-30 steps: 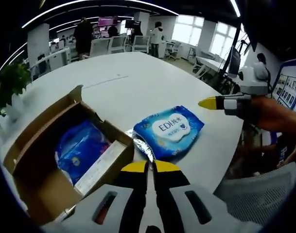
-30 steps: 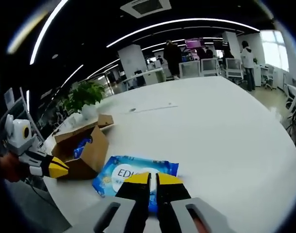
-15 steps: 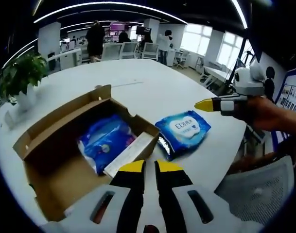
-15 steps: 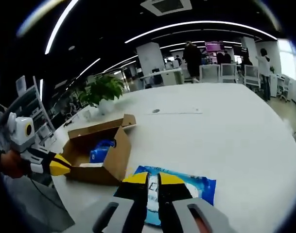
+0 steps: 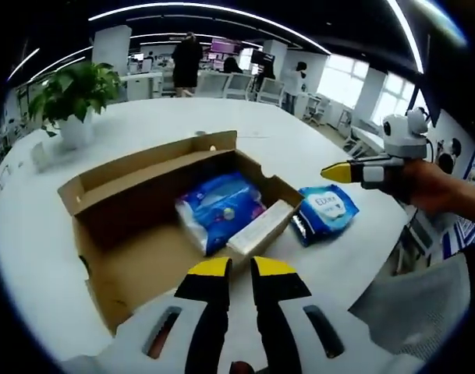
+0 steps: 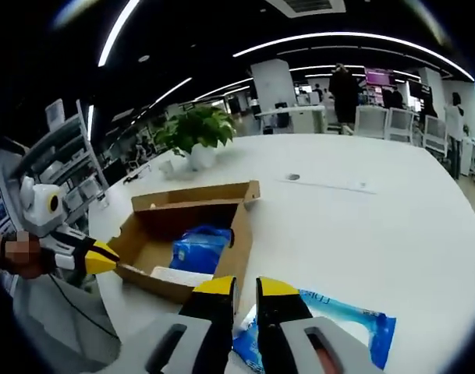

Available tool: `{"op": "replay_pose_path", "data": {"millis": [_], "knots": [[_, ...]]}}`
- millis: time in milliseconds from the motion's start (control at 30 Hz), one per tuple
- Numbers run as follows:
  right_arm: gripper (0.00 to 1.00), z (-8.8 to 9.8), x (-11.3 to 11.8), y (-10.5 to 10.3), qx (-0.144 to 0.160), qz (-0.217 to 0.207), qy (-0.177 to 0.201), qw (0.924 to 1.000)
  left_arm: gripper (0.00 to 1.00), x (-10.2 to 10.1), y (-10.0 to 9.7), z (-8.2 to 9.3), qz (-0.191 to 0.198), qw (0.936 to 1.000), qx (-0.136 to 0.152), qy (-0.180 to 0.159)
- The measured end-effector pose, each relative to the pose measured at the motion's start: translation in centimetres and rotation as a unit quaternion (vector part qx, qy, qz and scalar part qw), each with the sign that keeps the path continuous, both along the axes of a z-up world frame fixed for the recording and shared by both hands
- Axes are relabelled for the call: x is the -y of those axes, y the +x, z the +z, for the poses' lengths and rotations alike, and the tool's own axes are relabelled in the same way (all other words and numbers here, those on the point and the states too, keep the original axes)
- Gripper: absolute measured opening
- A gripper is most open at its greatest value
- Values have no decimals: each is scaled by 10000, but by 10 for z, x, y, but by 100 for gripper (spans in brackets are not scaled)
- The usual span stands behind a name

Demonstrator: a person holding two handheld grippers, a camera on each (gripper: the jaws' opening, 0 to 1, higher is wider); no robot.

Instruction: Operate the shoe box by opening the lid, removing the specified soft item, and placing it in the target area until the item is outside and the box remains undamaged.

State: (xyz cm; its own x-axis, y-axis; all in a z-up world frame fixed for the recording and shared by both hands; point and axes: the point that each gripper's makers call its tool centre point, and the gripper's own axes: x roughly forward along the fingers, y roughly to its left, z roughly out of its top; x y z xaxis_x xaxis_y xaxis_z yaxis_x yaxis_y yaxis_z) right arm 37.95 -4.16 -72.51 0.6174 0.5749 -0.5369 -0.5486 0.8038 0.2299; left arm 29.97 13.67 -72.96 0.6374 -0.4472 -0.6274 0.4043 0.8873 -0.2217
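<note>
Box (image 5: 143, 226) open on white worktop (image 5: 34, 234), blue pack (image 5: 220, 209) inside; second wipes pack (image 5: 324, 212) lying just beside. Left hand-held gripper (image 5: 235, 269) and right hand-held gripper (image 6: 245, 286) nearly closed, empty.

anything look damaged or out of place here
Nothing stands out. The box sits open and looks intact, with a blue pack still inside and another pack lying flat on the table beside it.

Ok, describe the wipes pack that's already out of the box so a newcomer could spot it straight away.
Start at the open cardboard box on the white table. Outside its right-hand wall lies a flat blue wipes pack with a white label. The other blue pack lies inside the box.
</note>
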Motion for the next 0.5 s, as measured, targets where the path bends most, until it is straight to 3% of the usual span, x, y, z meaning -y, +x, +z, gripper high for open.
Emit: {"op": "replay_pose_path", "data": {"millis": [500], "knots": [[8, 9, -72, 11, 33, 635, -53, 9980, 10, -58, -6, -3, 530, 9985, -53, -132]]}}
